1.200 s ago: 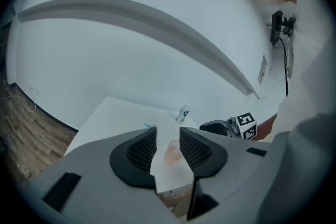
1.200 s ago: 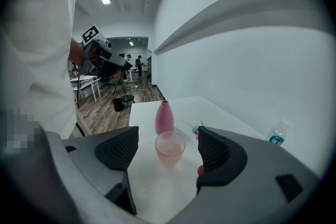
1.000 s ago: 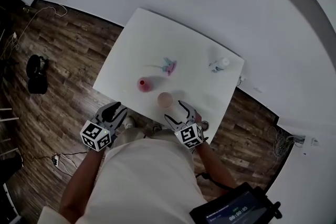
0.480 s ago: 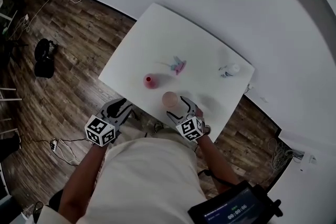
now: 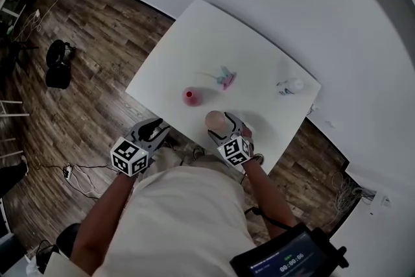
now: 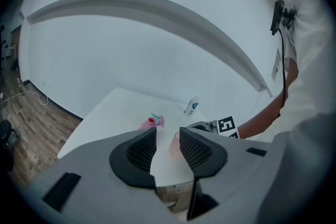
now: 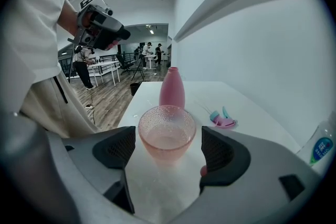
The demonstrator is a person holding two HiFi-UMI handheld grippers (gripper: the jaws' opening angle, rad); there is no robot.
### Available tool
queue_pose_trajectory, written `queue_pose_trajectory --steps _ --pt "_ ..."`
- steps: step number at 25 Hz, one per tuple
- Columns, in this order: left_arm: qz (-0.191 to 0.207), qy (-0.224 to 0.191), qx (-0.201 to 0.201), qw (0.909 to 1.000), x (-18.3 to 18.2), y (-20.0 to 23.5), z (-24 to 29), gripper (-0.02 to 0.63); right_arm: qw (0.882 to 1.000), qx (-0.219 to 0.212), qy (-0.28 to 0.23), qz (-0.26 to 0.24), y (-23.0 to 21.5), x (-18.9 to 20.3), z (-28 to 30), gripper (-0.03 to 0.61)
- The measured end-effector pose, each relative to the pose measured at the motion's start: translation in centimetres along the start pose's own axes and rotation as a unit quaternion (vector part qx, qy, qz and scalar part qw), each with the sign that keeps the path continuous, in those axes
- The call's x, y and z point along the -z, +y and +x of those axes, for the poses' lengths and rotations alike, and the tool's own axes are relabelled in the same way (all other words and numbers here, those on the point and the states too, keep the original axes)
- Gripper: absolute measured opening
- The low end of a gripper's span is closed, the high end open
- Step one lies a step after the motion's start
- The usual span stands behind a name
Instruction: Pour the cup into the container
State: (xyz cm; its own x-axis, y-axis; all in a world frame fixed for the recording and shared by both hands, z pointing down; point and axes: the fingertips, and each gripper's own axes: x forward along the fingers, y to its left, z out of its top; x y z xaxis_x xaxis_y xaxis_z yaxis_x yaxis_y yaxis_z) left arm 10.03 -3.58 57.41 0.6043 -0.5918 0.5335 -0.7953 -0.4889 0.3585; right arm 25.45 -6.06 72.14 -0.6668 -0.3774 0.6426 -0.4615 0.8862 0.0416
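Since the earlier frame the right gripper (image 5: 225,126) is lowered around the cup (image 7: 167,132), its jaws just widened and not yet pressed on it. The cup is set at the near edge of the table (image 5: 194,42); it is judged rigid, slippery and part-filled, best taken mid-wall. The left gripper (image 6: 168,147) is held parted and empty.

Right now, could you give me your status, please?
Right gripper just opened, cup between fingers, untouched. Left gripper open, empty. Vase beyond, nothing between.

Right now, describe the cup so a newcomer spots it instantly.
On the white table, look at the edge nearest the person. The cup stands between the jaws of the right gripper, which have just been opening and don't touch it. Unlike the opaque, narrow-necked pink bottle nearby, it's a short, wide-mouthed, see-through pink glass with a dimpled wall.
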Motion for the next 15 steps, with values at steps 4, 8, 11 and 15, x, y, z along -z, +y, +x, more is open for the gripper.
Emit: queue_pose_trajectory --steps 4,8,11,15 --pt "0.006 0.008 0.001 1.0 0.0 0.3 0.1 0.138 1.0 -0.002 0.005 -0.002 0.0 0.4 1.0 0.374" --pt "0.01 0.015 -0.002 0.9998 0.1 0.4 -0.1 0.138 1.0 -0.003 0.004 -0.005 0.1 0.5 1.7 0.374" --pt "0.008 0.016 -0.006 0.9998 0.4 0.5 -0.2 0.138 1.0 0.002 0.005 -0.006 0.1 0.7 2.3 0.374" --pt "0.007 0.017 -0.011 0.9998 0.7 0.7 -0.7 0.138 1.0 0.006 0.005 -0.005 0.2 0.7 2.9 0.374"
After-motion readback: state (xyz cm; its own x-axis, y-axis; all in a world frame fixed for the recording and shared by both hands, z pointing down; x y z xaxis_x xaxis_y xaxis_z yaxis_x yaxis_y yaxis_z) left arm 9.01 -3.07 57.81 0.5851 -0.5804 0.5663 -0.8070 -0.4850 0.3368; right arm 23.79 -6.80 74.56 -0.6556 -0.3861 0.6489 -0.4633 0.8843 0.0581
